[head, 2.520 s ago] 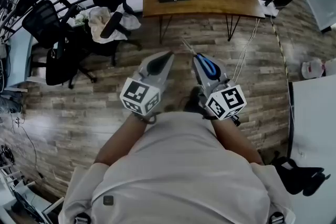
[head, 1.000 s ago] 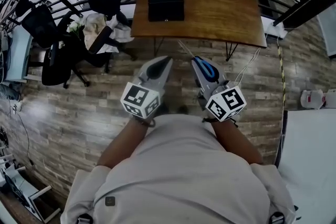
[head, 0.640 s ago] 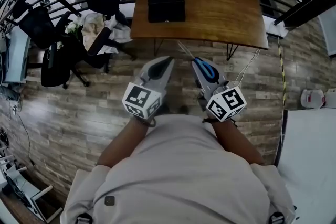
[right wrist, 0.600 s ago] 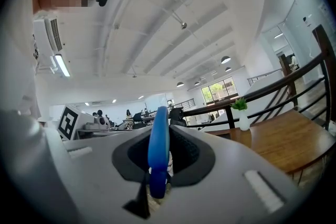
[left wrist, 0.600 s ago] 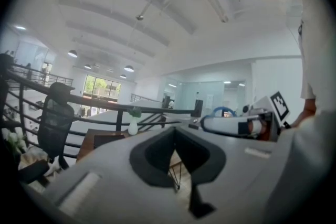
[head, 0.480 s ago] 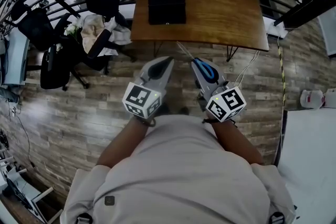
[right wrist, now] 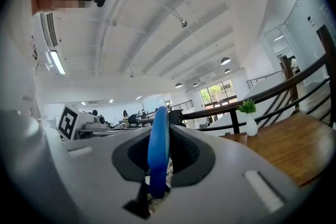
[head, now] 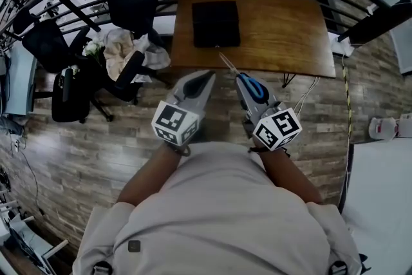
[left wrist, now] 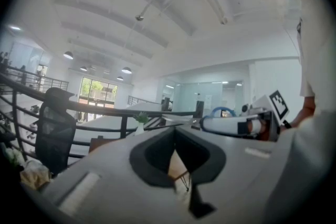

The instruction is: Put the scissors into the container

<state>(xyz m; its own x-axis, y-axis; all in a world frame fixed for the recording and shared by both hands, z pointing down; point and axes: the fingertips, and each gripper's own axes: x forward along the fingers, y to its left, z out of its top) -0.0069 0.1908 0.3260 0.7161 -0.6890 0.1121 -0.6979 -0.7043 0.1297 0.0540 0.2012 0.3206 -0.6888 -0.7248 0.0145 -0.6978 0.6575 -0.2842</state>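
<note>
One pair of scissors (head: 256, 88) at centre frame in the head view, long axis along the right gripper (head: 246, 82): blue handle loop (right wrist: 157, 149) back between the jaws, thin blades out past the tips toward the upper left, ending in the picture over the near edge of the wooden table (head: 283, 29), just below the black container (head: 215, 24). Right jaws narrowed onto that loop, pressing it edge-on from both sides. Left gripper (head: 201, 78) just left of it, jaws together at the tips, nothing between.
</note>
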